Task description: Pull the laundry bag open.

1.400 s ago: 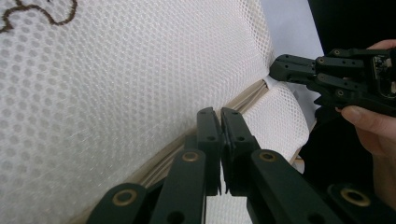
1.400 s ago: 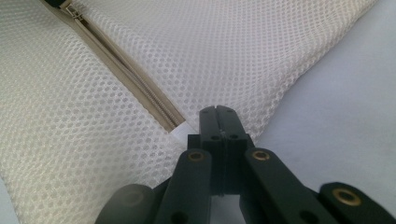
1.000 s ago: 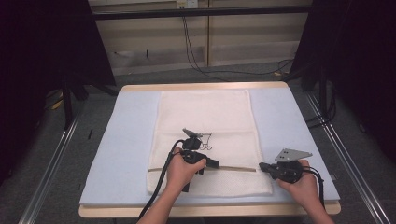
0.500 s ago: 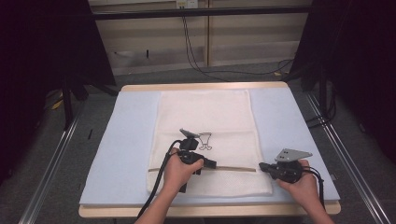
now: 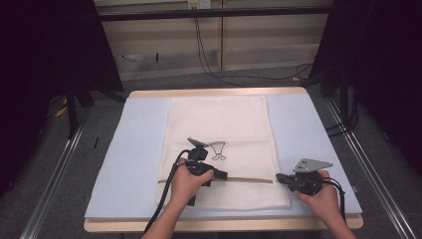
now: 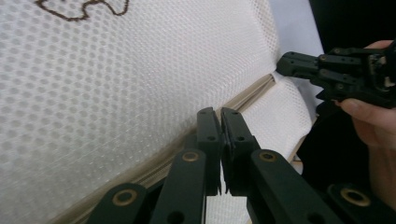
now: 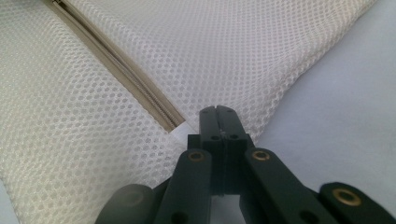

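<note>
A white mesh bag (image 5: 219, 119) with a small dark embroidered motif (image 5: 217, 149) lies flat on the mat. A beige zipper (image 5: 249, 179) runs across its near part. My left gripper (image 5: 223, 174) rests on the zipper near the bag's middle. In the left gripper view its jaws (image 6: 220, 114) are shut over the zipper (image 6: 252, 91); whether they pinch a pull is hidden. My right gripper (image 5: 278, 176) sits at the zipper's right end by the bag's edge. Its jaws (image 7: 218, 112) are shut, tips against the mesh beside the zipper's end (image 7: 173, 123). It also appears in the left gripper view (image 6: 289, 63).
A light blue mat (image 5: 139, 149) covers the wooden table (image 5: 219, 92). Bare mat (image 7: 336, 116) lies right of the bag. Metal rails (image 5: 54, 184) run along the floor on both sides, cables (image 5: 209, 59) hang at the back, and dark curtains flank the table.
My left gripper has shifted slightly to the left along the zipper. The right gripper has stayed where it was.
</note>
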`<state>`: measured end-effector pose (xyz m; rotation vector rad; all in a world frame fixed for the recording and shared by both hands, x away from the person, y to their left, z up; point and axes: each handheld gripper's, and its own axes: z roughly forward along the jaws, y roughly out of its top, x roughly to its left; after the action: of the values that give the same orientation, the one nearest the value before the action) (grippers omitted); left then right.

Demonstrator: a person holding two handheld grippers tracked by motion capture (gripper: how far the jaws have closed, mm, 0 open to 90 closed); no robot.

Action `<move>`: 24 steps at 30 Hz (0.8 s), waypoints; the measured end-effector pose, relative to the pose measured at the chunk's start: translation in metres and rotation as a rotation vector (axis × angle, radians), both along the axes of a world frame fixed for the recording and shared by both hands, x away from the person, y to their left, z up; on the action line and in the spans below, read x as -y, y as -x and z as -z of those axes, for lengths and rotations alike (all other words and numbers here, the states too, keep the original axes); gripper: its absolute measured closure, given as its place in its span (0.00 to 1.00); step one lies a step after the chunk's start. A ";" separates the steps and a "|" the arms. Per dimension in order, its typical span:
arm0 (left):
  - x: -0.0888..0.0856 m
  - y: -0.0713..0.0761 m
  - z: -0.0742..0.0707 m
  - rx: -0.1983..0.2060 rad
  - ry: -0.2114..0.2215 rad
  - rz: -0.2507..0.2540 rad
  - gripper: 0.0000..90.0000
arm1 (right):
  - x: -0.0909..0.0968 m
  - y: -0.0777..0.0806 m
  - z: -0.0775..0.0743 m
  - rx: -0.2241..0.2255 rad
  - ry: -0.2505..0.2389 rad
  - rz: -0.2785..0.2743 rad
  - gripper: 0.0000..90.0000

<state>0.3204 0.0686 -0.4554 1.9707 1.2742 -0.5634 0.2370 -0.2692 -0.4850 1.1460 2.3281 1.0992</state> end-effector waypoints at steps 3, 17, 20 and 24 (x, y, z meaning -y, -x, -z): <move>-0.004 0.000 0.000 0.001 0.002 0.001 0.97 | 0.000 0.000 0.000 -0.001 0.002 0.002 1.00; -0.016 -0.001 -0.001 -0.019 0.013 -0.018 0.97 | 0.000 0.000 0.000 -0.002 -0.001 0.002 1.00; -0.019 -0.002 -0.001 -0.020 0.010 -0.017 0.97 | 0.000 0.000 0.000 -0.003 -0.004 0.000 1.00; -0.022 -0.002 -0.002 -0.025 0.011 -0.025 0.97 | 0.000 0.000 0.000 -0.002 0.000 0.001 1.00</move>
<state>0.3223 0.0904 -0.4535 1.9419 1.3070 -0.5836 0.2371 -0.2692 -0.4849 1.1485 2.3294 1.0981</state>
